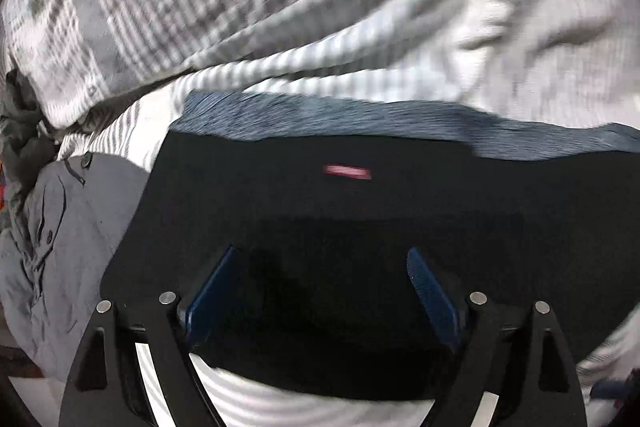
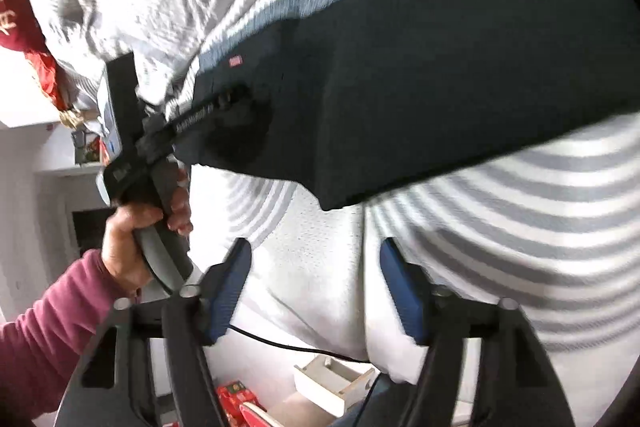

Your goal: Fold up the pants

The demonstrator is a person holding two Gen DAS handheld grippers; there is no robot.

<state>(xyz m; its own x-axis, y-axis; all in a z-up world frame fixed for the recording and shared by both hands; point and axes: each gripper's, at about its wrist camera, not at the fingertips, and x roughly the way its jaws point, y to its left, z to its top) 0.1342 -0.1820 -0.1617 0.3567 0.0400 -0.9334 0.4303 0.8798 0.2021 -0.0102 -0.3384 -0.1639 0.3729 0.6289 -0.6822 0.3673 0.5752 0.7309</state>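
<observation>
Both tongs, left [image 1: 320, 291] and right [image 2: 314, 283], spread empty; dark pants [image 1: 360, 211] lie folded flat, red tag showing.

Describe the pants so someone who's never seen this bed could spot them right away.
Start from the striped bedding covering the bed. On top lies one flat black rectangle, the folded pants. Unlike the grey garment beside them, they carry a small red tag.

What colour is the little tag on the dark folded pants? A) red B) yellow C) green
A: a small red tag shows on the dark pants, just below their grey-blue waistband, as they lie on the striped bedding.
</observation>
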